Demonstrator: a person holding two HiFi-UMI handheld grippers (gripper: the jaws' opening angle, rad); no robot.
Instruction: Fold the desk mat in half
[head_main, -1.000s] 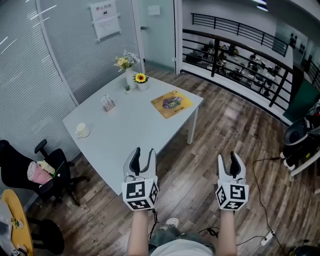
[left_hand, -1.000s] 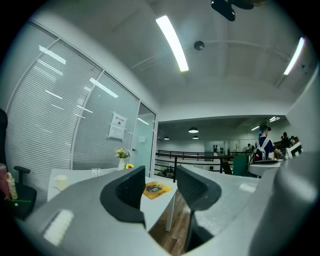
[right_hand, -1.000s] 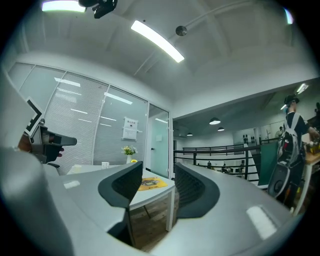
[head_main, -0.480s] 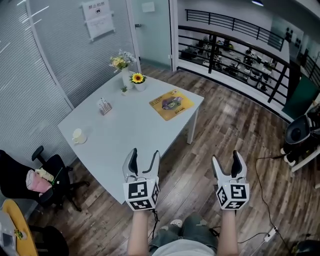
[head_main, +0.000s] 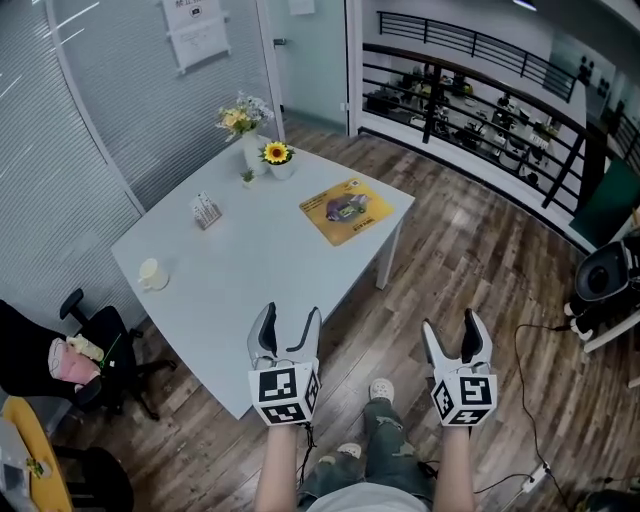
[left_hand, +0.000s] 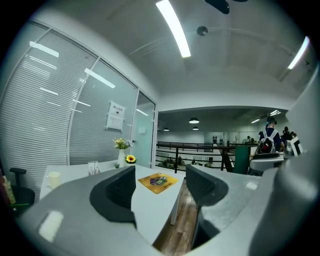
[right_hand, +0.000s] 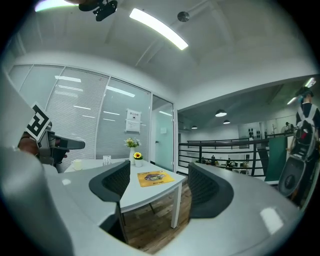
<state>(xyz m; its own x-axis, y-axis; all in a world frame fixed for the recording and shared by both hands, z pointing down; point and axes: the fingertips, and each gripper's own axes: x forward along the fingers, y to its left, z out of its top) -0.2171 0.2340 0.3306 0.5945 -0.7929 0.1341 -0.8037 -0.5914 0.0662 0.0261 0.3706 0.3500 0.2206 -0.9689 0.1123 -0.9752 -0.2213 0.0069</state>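
An orange desk mat (head_main: 346, 209) with a dark picture lies flat near the far right corner of the pale table (head_main: 250, 270). It also shows far ahead between the jaws as the desk mat (left_hand: 158, 182) in the left gripper view and the desk mat (right_hand: 155, 177) in the right gripper view. My left gripper (head_main: 286, 327) hangs open over the table's near edge, nothing in it. My right gripper (head_main: 449, 334) is over the wooden floor, well short of the mat; its jaws have just been opening and stand wide with nothing between them.
On the table stand a vase of flowers (head_main: 244, 125), a small sunflower pot (head_main: 277, 159), a card holder (head_main: 206, 211) and a white cup (head_main: 151, 273). A black chair (head_main: 70, 360) sits at the left. A railing (head_main: 470, 55) and a cable (head_main: 525, 400) lie to the right.
Both grippers have come a little lower and closer to the table. The right gripper's jaws spread from narrow to wide. The person's legs and shoes now show below.
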